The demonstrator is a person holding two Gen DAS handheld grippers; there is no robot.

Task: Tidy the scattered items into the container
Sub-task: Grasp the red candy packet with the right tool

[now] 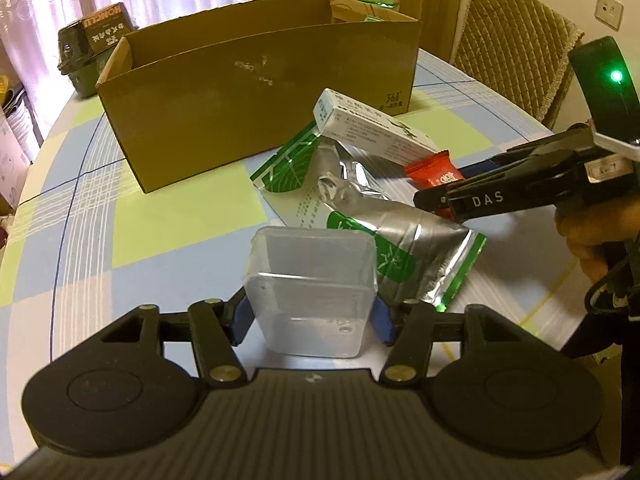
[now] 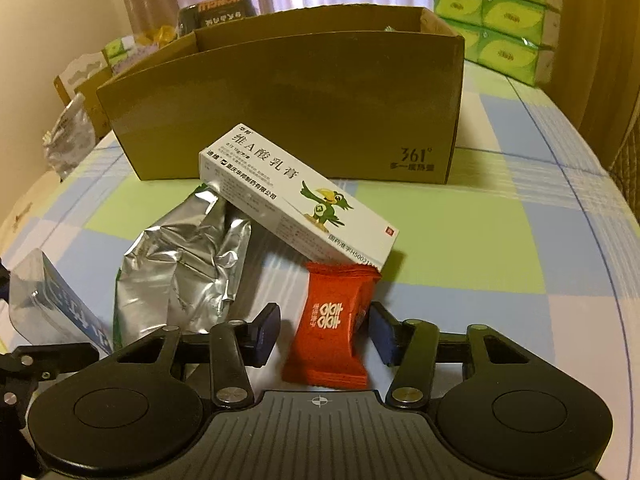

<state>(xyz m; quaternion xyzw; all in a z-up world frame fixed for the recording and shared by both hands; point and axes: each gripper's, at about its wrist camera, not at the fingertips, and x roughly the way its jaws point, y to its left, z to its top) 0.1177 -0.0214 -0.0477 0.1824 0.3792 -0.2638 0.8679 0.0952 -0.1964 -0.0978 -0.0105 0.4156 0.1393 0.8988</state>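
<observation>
My left gripper (image 1: 311, 320) is shut on a clear plastic box (image 1: 312, 280), with its blue pads (image 1: 240, 318) pressed against both sides, low over the checked tablecloth. Ahead stands the open cardboard box (image 1: 260, 92) (image 2: 288, 112). Between them lie a crumpled silver and green foil pouch (image 1: 360, 208) (image 2: 184, 264), a white ointment carton (image 1: 372, 128) (image 2: 296, 200) leaning on it, and a red candy packet (image 1: 434, 172) (image 2: 328, 332). My right gripper (image 2: 324, 332) (image 1: 442, 186) is open with the red packet standing between its fingers; a gap shows at the left pad (image 2: 266, 332).
Green tissue packs (image 2: 496, 12) are stacked behind the cardboard box on the right. A dark bin (image 1: 80, 52) stands beyond the table's far left edge, and a padded chair (image 1: 516, 40) at the far right. A hand (image 1: 588, 236) holds the right gripper's handle.
</observation>
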